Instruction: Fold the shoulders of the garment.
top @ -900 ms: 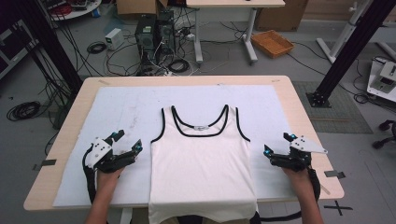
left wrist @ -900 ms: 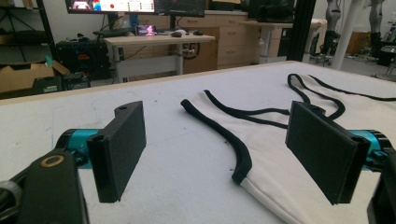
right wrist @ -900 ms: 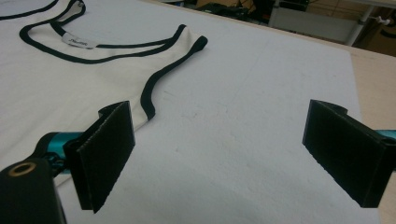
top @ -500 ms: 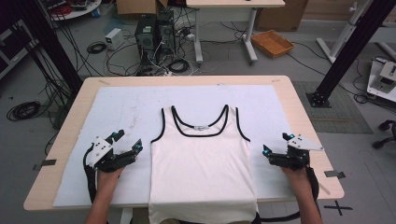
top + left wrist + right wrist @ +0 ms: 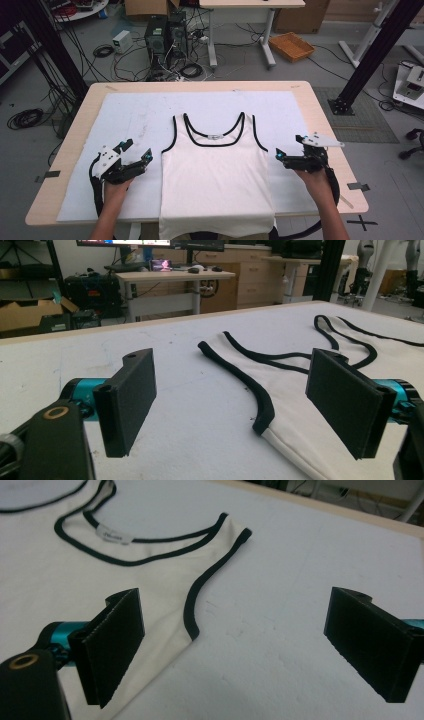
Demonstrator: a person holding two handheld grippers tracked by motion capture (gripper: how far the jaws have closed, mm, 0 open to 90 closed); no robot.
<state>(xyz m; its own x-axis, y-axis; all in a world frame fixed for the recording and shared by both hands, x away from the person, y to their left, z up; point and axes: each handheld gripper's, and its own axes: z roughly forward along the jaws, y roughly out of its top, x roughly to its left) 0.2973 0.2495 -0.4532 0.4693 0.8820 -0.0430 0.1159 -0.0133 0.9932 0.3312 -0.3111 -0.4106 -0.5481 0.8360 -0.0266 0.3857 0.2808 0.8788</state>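
Note:
A white tank top (image 5: 216, 175) with black trim lies flat, neck away from the person, on the middle of the white mat; its hem hangs over the table's front edge. My left gripper (image 5: 136, 151) rests on the mat just left of the shirt's left side, jaws open and empty. In the left gripper view, my left gripper (image 5: 235, 405) frames the black armhole trim (image 5: 250, 390) between its wide-apart jaws. My right gripper (image 5: 289, 146) sits just right of the shirt, also open. In the right gripper view, my right gripper (image 5: 240, 645) looks at the other armhole edge (image 5: 192, 605) of the tank top (image 5: 75, 575).
The white mat (image 5: 135, 115) covers most of the wooden table (image 5: 75, 145). On the floor beyond stand computer towers (image 5: 162, 35), cables, a desk and a wicker basket (image 5: 291, 46). Black frame posts (image 5: 370, 55) rise at both sides.

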